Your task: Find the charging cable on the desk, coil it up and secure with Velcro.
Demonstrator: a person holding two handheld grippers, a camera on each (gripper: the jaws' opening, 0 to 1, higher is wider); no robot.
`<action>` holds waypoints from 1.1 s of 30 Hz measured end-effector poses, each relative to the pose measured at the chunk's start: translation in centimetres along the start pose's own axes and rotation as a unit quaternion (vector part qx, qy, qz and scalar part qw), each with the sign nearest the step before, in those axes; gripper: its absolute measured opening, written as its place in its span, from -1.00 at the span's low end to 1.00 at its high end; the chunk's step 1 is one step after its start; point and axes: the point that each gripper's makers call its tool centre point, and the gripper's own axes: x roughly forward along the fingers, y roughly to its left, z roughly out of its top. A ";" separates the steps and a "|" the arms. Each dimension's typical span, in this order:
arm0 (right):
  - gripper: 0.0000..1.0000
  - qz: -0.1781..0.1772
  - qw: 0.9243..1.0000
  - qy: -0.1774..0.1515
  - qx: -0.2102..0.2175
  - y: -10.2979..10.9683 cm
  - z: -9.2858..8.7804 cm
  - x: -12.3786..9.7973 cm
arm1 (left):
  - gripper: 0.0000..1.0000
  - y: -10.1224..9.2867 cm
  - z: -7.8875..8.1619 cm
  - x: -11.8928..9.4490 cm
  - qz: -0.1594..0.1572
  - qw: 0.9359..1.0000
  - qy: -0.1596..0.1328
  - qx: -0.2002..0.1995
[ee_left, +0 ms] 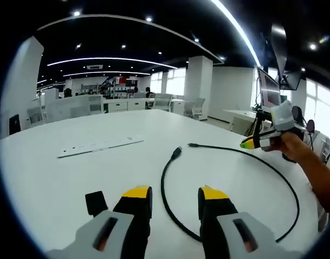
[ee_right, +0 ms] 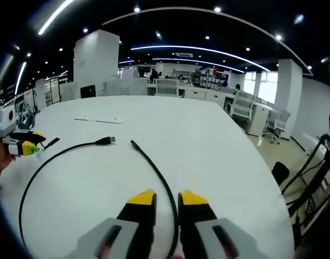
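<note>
A black charging cable (ee_left: 163,186) lies in a wide open loop on the white desk (ee_left: 73,178). Its two plug ends nearly meet at the far side. My left gripper (ee_left: 175,193) is open and low over the loop's near left part, touching nothing. Beside its left jaw lies a small black Velcro strap (ee_left: 95,203). A hand holds my right gripper (ee_left: 246,143) above the loop's right side. In the right gripper view the cable (ee_right: 154,170) runs toward me and passes under the narrow gap of the right gripper (ee_right: 167,198), which is open and grips nothing. The left gripper (ee_right: 31,147) is at the left.
A white power strip (ee_left: 100,145) lies farther back on the desk (ee_right: 208,145). The desk edge runs along the right, with chairs (ee_right: 241,105) and floor beyond. More office desks and pillars stand in the background.
</note>
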 end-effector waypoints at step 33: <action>-0.66 0.008 1.000 0.008 0.012 -1.1 -0.4 3.3 | -0.37 0.8 -1.0 3.8 0.033 0.999 0.014 0.004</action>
